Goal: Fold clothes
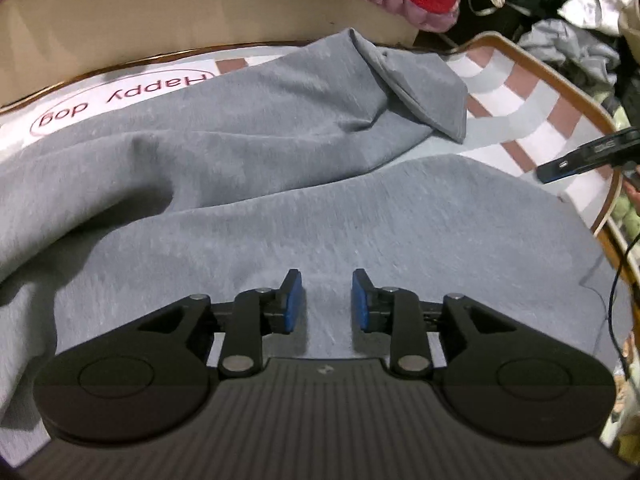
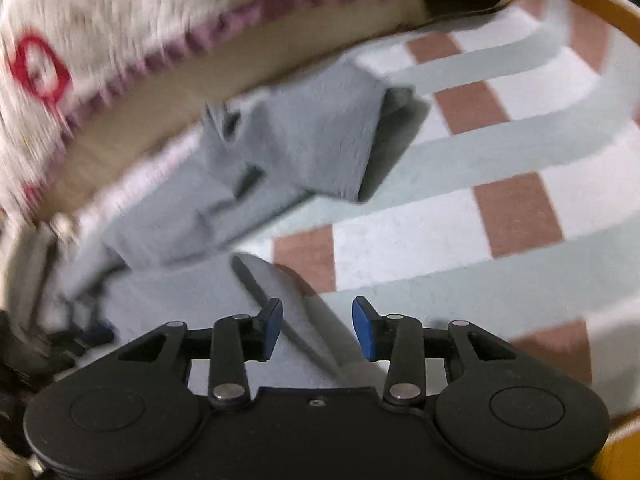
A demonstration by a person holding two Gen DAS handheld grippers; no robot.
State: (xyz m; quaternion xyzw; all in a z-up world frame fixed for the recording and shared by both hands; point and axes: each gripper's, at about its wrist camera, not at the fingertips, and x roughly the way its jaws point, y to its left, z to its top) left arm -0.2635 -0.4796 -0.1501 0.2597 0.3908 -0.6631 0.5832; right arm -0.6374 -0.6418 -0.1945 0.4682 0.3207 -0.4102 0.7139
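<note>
Grey garment (image 1: 280,168) spread on checked mat (image 1: 532,92); left gripper (image 1: 328,300) held directly over cloth, jaws apart, nothing gripped; long axis run ahead-right toward folded-over end (image 1: 420,92). Right gripper (image 2: 316,328) parted, empty, poised at garment edge (image 2: 280,304); bare mat to its right shown only by right view.

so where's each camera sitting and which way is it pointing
left wrist: on the left gripper, low over the grey fabric garment, facing the checked mat; own open jaws show, right gripper at the right edge.
right wrist: on the right gripper, facing the garment's edge; own open jaws show.
shared: garment, mat, purple-frilled cushion.
</note>
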